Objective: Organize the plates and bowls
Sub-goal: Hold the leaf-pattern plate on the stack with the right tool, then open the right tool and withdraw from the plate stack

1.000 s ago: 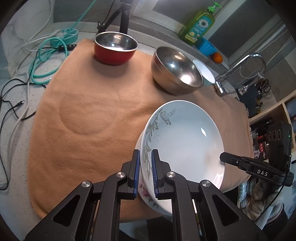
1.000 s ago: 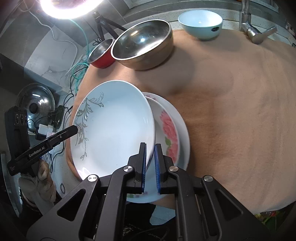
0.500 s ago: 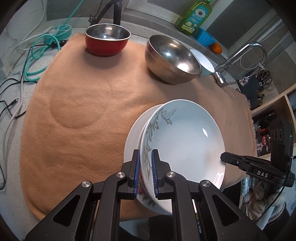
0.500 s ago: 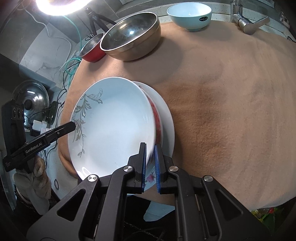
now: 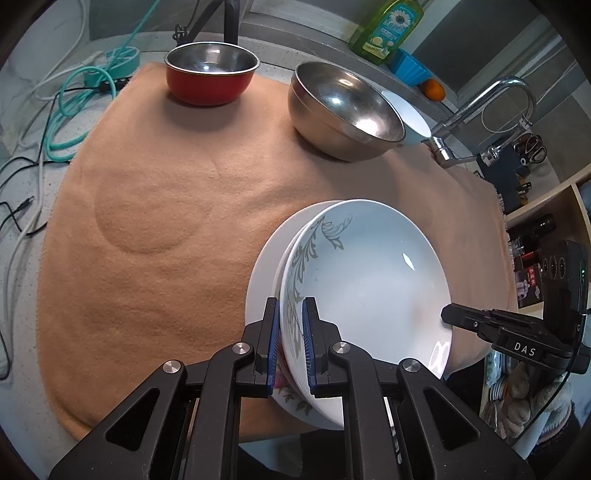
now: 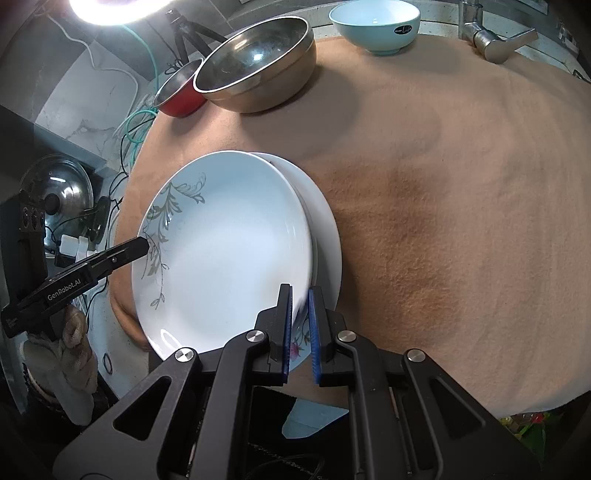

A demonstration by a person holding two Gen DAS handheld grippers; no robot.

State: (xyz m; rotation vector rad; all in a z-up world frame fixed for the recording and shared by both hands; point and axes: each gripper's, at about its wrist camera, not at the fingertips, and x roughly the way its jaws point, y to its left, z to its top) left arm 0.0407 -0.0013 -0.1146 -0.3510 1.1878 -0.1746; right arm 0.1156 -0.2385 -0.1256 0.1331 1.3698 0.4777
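Note:
A white plate with a grey leaf pattern (image 5: 362,280) (image 6: 229,251) is held at opposite rims by both grippers. My left gripper (image 5: 290,306) is shut on its leaf-side rim, and my right gripper (image 6: 300,291) is shut on the plain side. Each gripper shows in the other's view: the right gripper (image 5: 480,325) and the left gripper (image 6: 110,258). Right beneath, almost covered, lies a white flowered plate (image 5: 258,284) (image 6: 327,229) on the tan cloth (image 5: 155,221). Whether the two plates touch I cannot tell. At the back stand a red bowl (image 5: 210,79), a steel bowl (image 5: 343,110) and a light blue bowl (image 6: 375,26).
A faucet (image 5: 480,107) rises at the back right of the cloth, with a green soap bottle (image 5: 388,26) behind. Cables (image 5: 74,103) and a tripod (image 5: 221,18) lie at the back left. A pot lid (image 6: 59,192) sits off the cloth's left edge.
Both grippers carried the leaf plate over the flowered plate, which now shows only as a thin crescent. The bowls look nearer in both views.

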